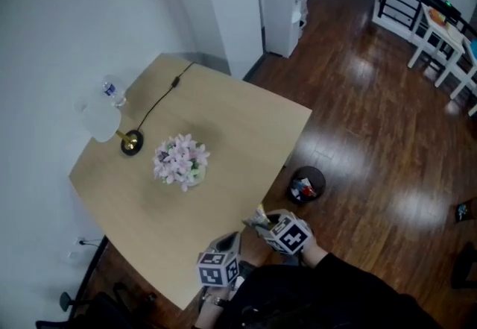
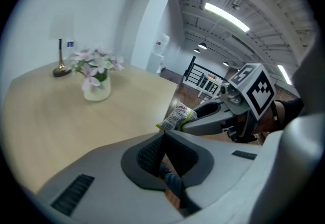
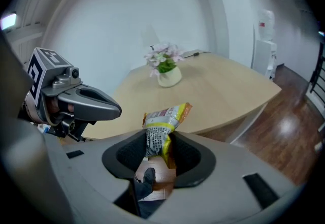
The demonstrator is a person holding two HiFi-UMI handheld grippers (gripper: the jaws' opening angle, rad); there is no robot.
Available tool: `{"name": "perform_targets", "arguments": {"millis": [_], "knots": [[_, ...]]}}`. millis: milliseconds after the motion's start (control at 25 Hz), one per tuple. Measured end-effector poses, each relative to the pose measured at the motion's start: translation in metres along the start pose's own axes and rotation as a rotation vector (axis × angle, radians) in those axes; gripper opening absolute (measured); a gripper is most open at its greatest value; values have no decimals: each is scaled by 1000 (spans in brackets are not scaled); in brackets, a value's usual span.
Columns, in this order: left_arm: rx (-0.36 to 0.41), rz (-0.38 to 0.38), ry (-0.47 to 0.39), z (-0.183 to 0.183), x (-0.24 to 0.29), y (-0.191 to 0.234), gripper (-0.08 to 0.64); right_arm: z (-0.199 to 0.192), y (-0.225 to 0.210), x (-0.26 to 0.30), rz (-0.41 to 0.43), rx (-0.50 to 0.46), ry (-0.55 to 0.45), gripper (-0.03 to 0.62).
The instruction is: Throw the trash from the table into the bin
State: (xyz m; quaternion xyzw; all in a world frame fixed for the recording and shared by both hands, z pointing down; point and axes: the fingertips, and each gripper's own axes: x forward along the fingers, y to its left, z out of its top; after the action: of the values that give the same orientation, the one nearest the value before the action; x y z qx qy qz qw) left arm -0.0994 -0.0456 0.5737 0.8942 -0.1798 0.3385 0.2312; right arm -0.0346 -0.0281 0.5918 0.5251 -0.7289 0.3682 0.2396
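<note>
Head view, hands: left gripper (image 1: 232, 249) and right gripper (image 1: 258, 221) sit side by side at bottom centre, both tilted down at the table (image 1: 223, 111) edge; bin (image 1: 307, 184) stands on the floor just up and right of them

Left gripper view, fingers: jaws closed together; nothing between them

Right gripper view, fingers: jaws pinched on a yellow snack packet (image 3: 162, 121) at lower centre; its print is too small to read
</note>
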Motion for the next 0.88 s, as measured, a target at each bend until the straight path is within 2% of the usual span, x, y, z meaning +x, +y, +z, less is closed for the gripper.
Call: {"name": "perform_targets", "arguments": {"millis": [120, 360, 560, 880], "knots": [[54, -53, 67, 13, 47, -42, 3, -30, -63, -18, -59, 78, 12, 153], [133, -144, 158, 36, 126, -109, 3, -75, -154, -46, -107, 224, 14, 153], [191, -177, 221, 37, 174, -148, 3, -124, -227, -44, -159, 319, 64, 153], [176, -197, 271, 24, 248, -171, 3, -185, -305, 17, -182, 412, 115, 153]]}}
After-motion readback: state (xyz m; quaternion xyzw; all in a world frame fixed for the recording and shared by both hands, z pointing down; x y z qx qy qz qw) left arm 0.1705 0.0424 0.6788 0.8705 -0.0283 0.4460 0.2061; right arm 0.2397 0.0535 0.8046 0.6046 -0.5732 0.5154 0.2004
